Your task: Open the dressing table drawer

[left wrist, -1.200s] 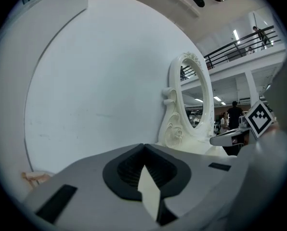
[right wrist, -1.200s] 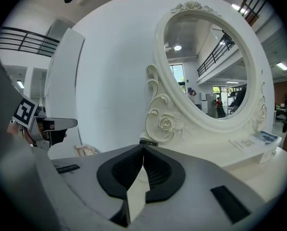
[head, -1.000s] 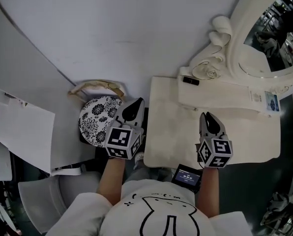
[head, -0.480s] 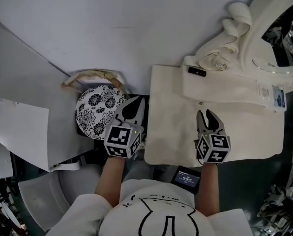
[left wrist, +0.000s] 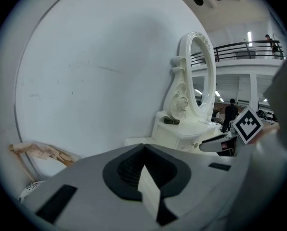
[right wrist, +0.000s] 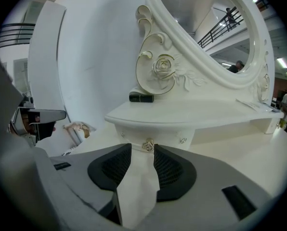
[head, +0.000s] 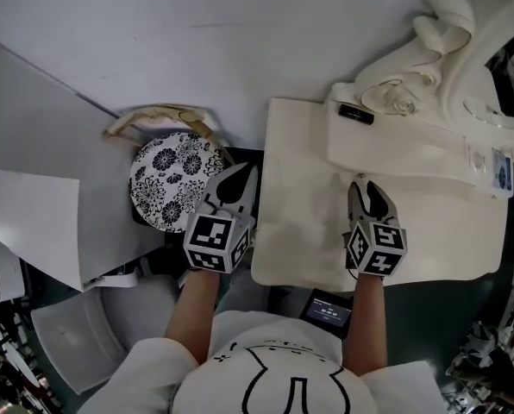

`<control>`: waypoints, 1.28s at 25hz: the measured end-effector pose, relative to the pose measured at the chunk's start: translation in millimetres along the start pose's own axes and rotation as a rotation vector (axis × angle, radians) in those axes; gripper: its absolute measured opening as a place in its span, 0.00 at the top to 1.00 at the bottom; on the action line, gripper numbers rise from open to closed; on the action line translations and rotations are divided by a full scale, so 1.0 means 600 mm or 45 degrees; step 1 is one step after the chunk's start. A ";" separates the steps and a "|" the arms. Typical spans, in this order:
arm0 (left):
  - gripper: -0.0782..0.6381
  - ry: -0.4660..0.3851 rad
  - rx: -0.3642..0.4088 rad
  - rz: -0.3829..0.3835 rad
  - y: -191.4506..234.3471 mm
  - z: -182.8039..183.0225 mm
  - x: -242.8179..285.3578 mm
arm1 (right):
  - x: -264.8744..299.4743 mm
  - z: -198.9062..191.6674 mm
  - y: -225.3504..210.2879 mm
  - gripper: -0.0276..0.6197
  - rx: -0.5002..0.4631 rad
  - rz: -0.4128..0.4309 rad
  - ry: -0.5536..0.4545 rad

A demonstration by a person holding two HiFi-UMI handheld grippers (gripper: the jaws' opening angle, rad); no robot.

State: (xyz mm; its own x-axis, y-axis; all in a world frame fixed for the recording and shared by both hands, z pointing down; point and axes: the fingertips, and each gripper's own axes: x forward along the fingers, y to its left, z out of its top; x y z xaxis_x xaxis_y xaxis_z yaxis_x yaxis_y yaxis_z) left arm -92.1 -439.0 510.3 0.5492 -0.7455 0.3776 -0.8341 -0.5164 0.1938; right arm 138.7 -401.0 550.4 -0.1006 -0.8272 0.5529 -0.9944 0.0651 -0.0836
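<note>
Pale grey wall across 12 o'clock of the head view; cream carved dressing table (head: 300, 231) at 3 o'clock, right gripper (head: 369, 198) over its top, left gripper (head: 233, 188) beside a flower-patterned round seat (head: 172, 179). Left gripper view: jaws pressed together, empty. Right gripper view: jaws parted, having just been opening, rose-shaped knob (right wrist: 148, 146) of the small white drawer (right wrist: 165, 134) at 12 o'clock off the tips, unpinched. Ease forward, straddle the knob, clamp squarely, pull straight back.

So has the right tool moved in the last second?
Yes. The right tool has come in from the cream dressing table's near edge toward its raised drawer; its jaws have just been opening, nothing between them yet.
</note>
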 end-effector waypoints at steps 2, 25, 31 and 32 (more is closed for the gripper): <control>0.85 0.011 -0.010 0.019 0.009 -0.006 0.004 | 0.010 -0.006 -0.005 0.72 0.001 -0.003 0.015; 0.85 0.037 -0.094 0.205 0.113 -0.021 -0.022 | 0.059 -0.013 -0.019 0.77 0.042 -0.064 0.112; 0.85 0.016 -0.095 0.220 0.116 -0.016 -0.039 | 0.059 -0.014 -0.018 0.77 0.031 -0.067 0.105; 0.85 0.011 -0.094 0.221 0.115 -0.014 -0.042 | 0.058 -0.014 -0.018 0.77 0.031 -0.068 0.106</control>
State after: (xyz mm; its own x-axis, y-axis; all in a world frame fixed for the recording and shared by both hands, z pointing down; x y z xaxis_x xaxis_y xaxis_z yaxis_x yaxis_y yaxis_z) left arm -164.0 -452.5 522.1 0.3968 -0.8167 0.4191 -0.9179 -0.3480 0.1909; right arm 145.4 -425.8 577.8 -0.0506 -0.7798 0.6239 -0.9974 0.0072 -0.0719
